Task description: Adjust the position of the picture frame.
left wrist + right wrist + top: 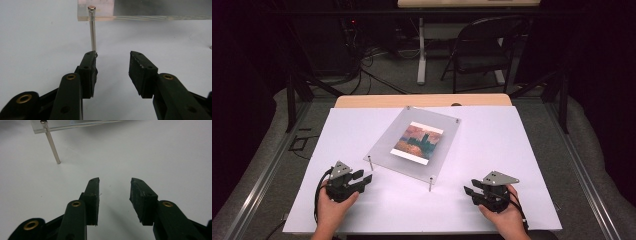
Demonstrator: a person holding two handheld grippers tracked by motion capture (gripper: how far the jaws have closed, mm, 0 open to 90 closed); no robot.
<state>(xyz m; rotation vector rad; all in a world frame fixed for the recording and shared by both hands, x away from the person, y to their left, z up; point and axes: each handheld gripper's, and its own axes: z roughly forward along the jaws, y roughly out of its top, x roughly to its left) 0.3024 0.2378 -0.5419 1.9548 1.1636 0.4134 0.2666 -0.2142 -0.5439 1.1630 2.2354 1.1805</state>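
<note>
— Where's the clear acrylic picture frame (413, 144) on thin metal legs?

— Mid-table, just ahead. My left gripper (360, 179) and right gripper (471, 192) both gape, empty. I'd approach the corner posts squarely.

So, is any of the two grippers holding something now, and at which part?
Nothing is held. The left gripper and the right gripper both stand open over the white table, short of the clear frame on its metal legs.

Frame (412, 142): middle of the table (512, 150), on posts, picture (417, 143) inside.
My left gripper (362, 179): near its left post (370, 163).
My right gripper (472, 192): right of the front post (430, 184).
</note>
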